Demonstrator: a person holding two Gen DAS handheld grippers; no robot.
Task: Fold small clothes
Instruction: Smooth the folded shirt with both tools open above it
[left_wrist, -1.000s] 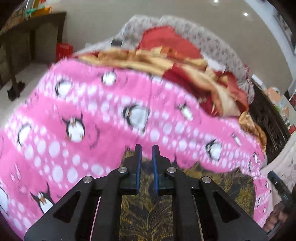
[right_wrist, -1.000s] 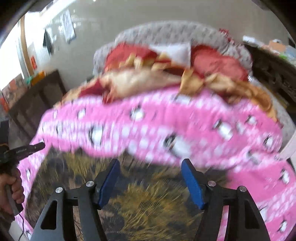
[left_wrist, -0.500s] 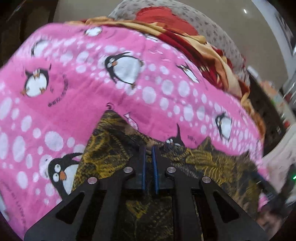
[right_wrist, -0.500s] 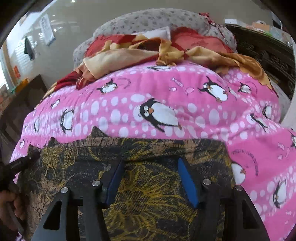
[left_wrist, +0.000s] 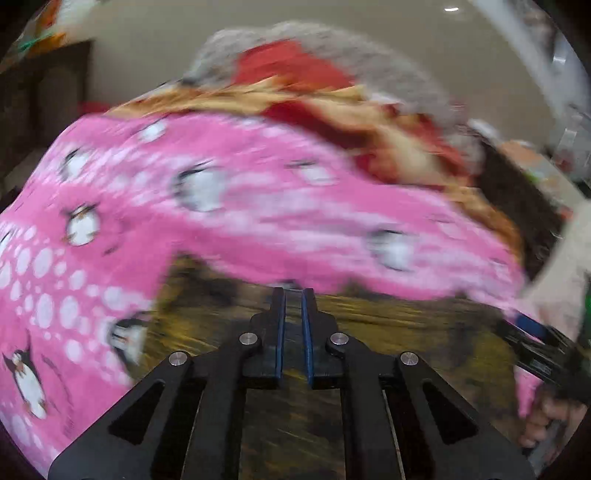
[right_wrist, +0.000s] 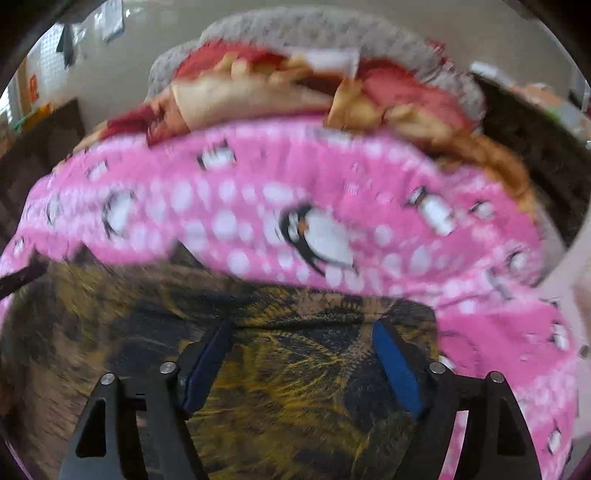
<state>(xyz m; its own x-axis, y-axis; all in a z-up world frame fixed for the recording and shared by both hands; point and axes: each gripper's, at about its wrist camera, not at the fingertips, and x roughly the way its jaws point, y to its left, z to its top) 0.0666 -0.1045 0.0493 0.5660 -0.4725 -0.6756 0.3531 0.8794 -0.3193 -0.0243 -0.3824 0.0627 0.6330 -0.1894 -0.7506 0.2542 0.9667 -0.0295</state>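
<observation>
A dark garment with a yellow-brown leaf print (left_wrist: 388, 332) (right_wrist: 295, 387) lies spread on a pink penguin-print blanket (left_wrist: 258, 206) (right_wrist: 240, 206). My left gripper (left_wrist: 293, 295) is over the garment near its far edge, its jaws nearly together with a narrow gap; no cloth shows between them. My right gripper (right_wrist: 301, 328) is open wide just above the garment, empty. The right gripper also shows at the right edge of the left wrist view (left_wrist: 535, 350), held by a hand. Both views are motion-blurred.
A crumpled red and tan cloth (left_wrist: 369, 118) (right_wrist: 295, 92) lies beyond the blanket against a grey speckled cushion (right_wrist: 306, 33). Dark wooden furniture stands at the left (left_wrist: 44, 96) and right (right_wrist: 535, 147).
Both grippers have pulled back and up from the garment; more blanket and the far cloth pile show again. The left jaws stay nearly together, the right stays wide open.
</observation>
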